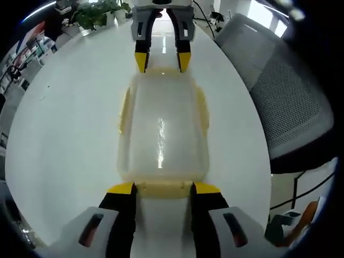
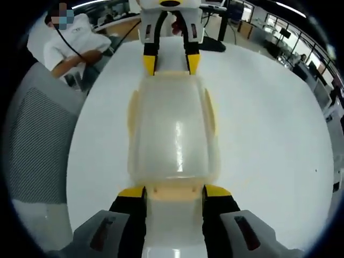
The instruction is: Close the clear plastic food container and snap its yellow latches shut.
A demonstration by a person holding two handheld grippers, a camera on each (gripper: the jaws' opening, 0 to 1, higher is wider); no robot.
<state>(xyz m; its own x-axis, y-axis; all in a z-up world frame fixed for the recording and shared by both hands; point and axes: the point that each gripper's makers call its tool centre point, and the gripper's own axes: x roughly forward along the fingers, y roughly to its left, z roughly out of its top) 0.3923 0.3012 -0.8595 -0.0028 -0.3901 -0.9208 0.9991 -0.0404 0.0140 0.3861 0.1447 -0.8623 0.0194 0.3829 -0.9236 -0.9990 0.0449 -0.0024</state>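
Note:
The clear plastic container (image 1: 161,129) lies lengthwise on the white table (image 1: 64,134) with its lid on. Yellow latches (image 1: 124,110) run along both long sides. My left gripper (image 1: 163,188) is open at the near end, its yellow-tipped jaws on either side of the end latch (image 1: 161,190). At the far end the right gripper (image 1: 162,61) stands open astride the opposite latch. In the right gripper view the container (image 2: 174,129) sits the same way: my right gripper (image 2: 174,191) is open around its end latch (image 2: 174,193), and the left gripper (image 2: 171,62) is across from it.
A grey mesh office chair (image 1: 290,97) stands close to the table's edge, seen also as the chair (image 2: 37,134). A potted plant (image 1: 97,13) is beyond the table. A person in a white shirt (image 2: 70,43) sits behind the chair. Desks lie farther off.

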